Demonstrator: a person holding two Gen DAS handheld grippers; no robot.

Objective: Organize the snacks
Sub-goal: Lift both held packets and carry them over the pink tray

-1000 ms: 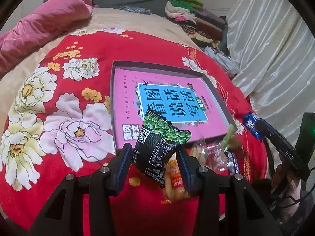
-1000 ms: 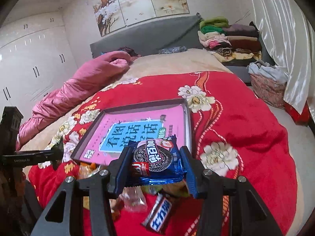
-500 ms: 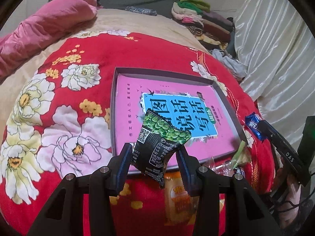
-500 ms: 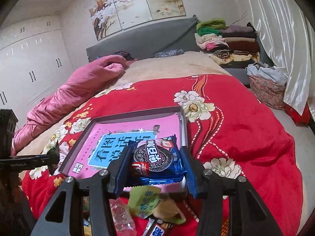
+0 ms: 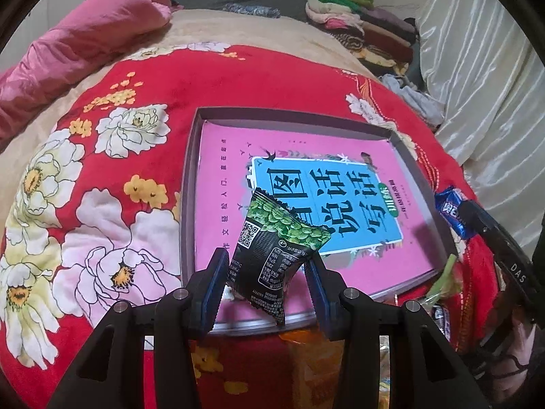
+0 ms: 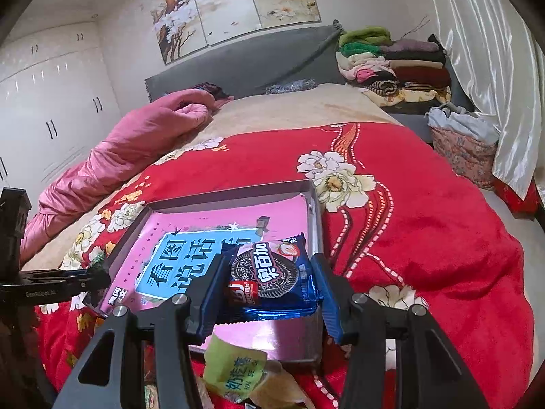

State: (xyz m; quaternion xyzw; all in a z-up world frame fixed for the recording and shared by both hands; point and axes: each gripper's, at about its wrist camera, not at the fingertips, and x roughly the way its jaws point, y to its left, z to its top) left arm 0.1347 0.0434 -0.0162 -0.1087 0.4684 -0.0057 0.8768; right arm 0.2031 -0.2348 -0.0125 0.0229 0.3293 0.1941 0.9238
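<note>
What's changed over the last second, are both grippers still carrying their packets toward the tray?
Both grippers have moved forward over the tray. The loose snacks on the red blanket have slid back under the fingers in both views. The left gripper still clamps the black pea packet, and the right gripper still clamps the blue cookie packet, now over the tray's near edge. Nothing was released; the tray has not moved.
</note>
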